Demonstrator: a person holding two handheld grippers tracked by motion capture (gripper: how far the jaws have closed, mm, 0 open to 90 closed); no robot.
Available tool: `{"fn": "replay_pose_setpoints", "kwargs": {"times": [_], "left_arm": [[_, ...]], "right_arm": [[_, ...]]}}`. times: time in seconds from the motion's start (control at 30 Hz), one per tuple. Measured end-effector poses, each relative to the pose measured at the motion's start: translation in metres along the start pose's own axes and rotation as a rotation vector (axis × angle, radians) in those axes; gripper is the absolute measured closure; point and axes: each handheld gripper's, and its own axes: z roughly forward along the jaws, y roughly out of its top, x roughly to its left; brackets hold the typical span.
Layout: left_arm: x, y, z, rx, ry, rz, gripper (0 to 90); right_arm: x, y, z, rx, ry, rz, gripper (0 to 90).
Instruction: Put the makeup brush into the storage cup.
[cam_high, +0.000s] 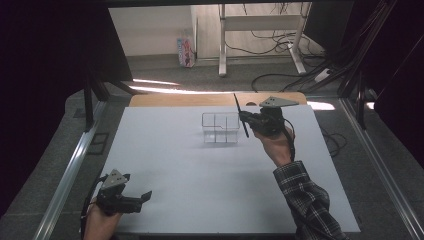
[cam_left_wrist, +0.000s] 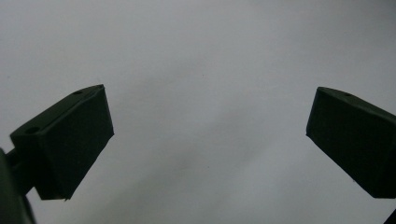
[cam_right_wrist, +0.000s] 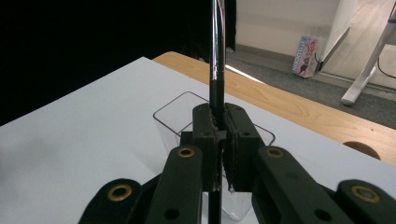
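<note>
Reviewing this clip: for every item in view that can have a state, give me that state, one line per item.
Right tongs: shut on the thin dark pen-like stick, held above the container.
Thin dark pen-like stick: clamped, tilted near upright, not yet in a compartment.
Clear plastic divided container: upright on the white table, compartments look empty.
Left tongs: open, nothing between the jaws, low over the table's near left edge.
White table: flat.

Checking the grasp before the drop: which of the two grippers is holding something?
The right gripper, beside the clear container, is shut on a thin dark pen; the left gripper stands open.
</note>
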Motion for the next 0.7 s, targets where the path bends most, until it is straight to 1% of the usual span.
{"fn": "replay_pose_setpoints", "kwargs": {"times": [0.17,0.37,0.7], "left_arm": [[0.000,0.000,0.000,0.000,0.000,0.001,1.0],[0.000,0.000,0.000,-0.001,0.001,0.001,1.0],[0.000,0.000,0.000,-0.003,0.000,-0.001,1.0]], "right_arm": [[0.001,0.003,0.007,-0.003,0.000,-0.004,83.6],[0.000,0.005,0.015,-0.015,0.009,0.010,83.6],[-0.001,0.011,0.027,-0.032,0.007,0.010,83.6]]}}
